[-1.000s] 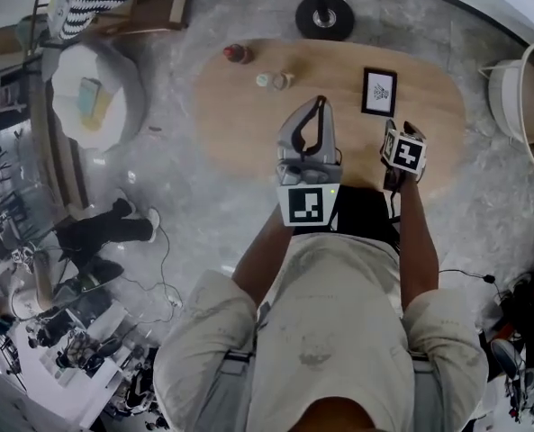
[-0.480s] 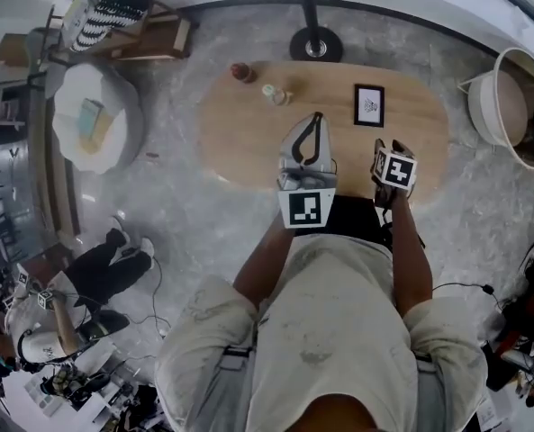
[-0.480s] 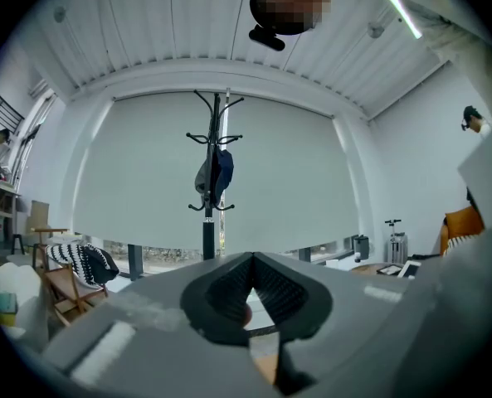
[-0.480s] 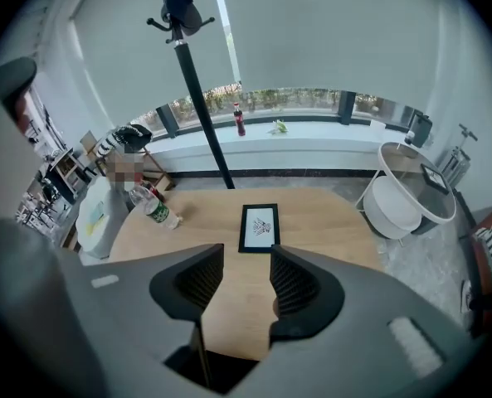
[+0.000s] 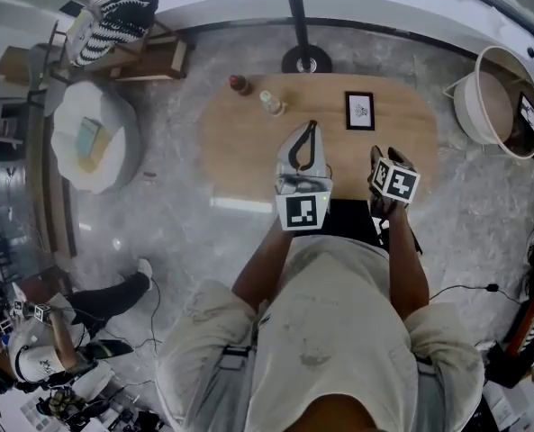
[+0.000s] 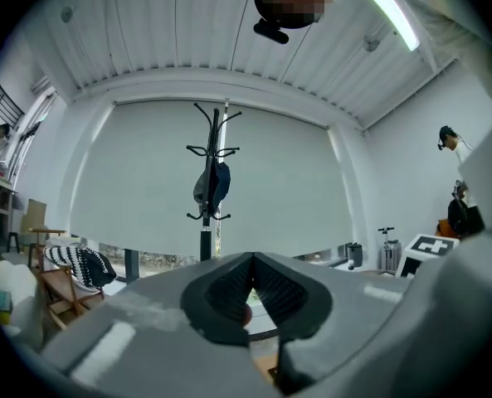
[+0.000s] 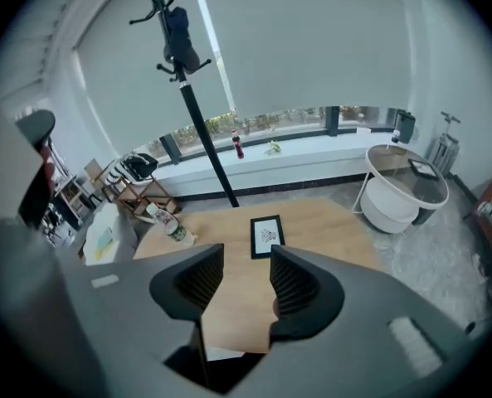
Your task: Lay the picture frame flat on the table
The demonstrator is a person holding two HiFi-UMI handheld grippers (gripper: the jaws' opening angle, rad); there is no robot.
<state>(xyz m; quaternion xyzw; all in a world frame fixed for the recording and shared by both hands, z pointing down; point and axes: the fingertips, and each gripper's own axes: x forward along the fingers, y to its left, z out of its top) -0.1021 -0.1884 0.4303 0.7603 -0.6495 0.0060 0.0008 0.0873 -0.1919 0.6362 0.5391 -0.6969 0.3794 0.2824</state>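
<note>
Wooden table [image 5: 248,151]: bottle [image 5: 271,103] toward left end, picture frame [image 5: 359,111] right of it, lying flat, face up, well apart from both grippers. Task looks done; nothing left that pictures show. Left gripper [image 5: 310,126] over table's near side, tilted upward toward coat stand [image 6: 215,181], jaws pressed together, empty. Right gripper [image 5: 379,156] by near edge, aimed at frame, jaws moderately apart, nothing between.
</note>
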